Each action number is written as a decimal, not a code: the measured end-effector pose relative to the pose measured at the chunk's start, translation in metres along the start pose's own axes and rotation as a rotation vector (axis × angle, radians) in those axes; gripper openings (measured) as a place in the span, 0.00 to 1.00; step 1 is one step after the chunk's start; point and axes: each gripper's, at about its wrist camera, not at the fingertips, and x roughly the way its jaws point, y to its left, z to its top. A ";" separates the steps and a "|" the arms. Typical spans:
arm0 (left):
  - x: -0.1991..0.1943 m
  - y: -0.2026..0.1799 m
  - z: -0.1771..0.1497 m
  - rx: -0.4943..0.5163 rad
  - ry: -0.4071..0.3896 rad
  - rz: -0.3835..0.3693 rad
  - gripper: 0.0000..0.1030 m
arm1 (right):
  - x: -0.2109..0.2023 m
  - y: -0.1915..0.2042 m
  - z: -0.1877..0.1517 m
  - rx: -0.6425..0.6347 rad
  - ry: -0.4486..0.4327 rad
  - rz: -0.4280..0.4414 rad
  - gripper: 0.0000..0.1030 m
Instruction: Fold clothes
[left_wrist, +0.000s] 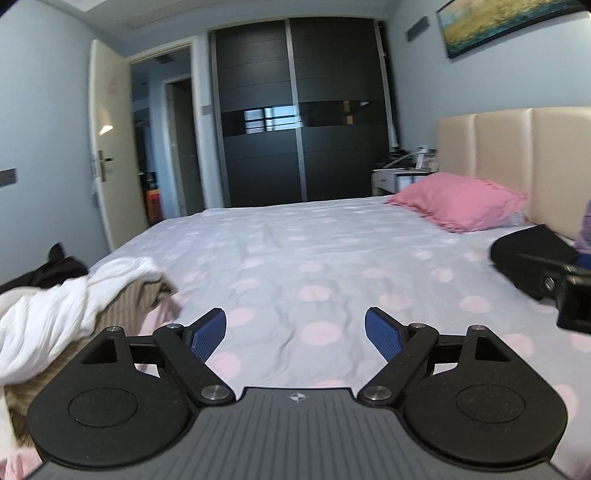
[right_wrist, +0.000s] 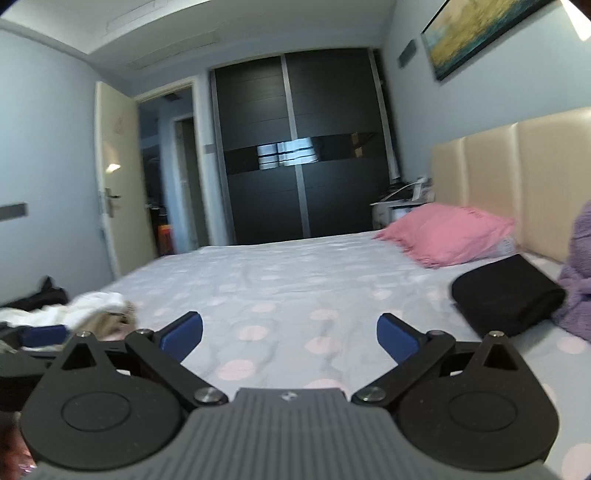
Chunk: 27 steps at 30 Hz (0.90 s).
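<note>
Over the bed (left_wrist: 295, 251), w/ its grey sheet and pale pink dots, I've got both grippers hovering and holding nothing. Left gripper (left_wrist: 295, 332): jaws spread wide, blue pads (left_wrist: 207, 334) well apart, only sheet showing between them. Right gripper (right_wrist: 290, 338): same, jaws wide apart, nothing between the blue pads (right_wrist: 183, 334).

Clothes pile (left_wrist: 74, 302) sits at the bed's left edge, just left of my left gripper. White garment (left_wrist: 48, 317) is draped on top, a tan striped piece (left_wrist: 136, 299) under it, and something black (left_wrist: 55, 269) behind, toward the wall. From the right wrist cam the same pile (right_wrist: 96, 310) is lower left and blurry; can't tell how many items are in it.

Folded black garment (right_wrist: 506, 291) lies on the right side of the bed, near the headboard (right_wrist: 517, 177), just in front of the pink pillow (right_wrist: 447, 232). A purple fuzzy thing (right_wrist: 580, 273) is touching its right side; can't tell what it is. In the left wrist cam that black fold (left_wrist: 528, 254) shows at the right edge, w/ part of my right gripper's body in front of it.

Far end of the room: dark sliding wardrobe (left_wrist: 299, 125), open door (left_wrist: 107, 147) on the left, nightstand (left_wrist: 402, 177) beside the headboard, framed painting (left_wrist: 506, 26) on the right wall.
</note>
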 end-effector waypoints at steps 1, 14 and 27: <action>0.002 0.002 -0.005 -0.013 0.010 0.010 0.80 | 0.003 0.001 -0.006 0.002 0.018 -0.003 0.99; 0.033 0.013 -0.053 -0.079 0.237 0.053 0.80 | 0.054 -0.002 -0.050 0.038 0.240 0.049 0.99; 0.040 0.005 -0.063 -0.064 0.277 0.024 0.80 | 0.065 -0.008 -0.057 0.057 0.302 0.030 0.99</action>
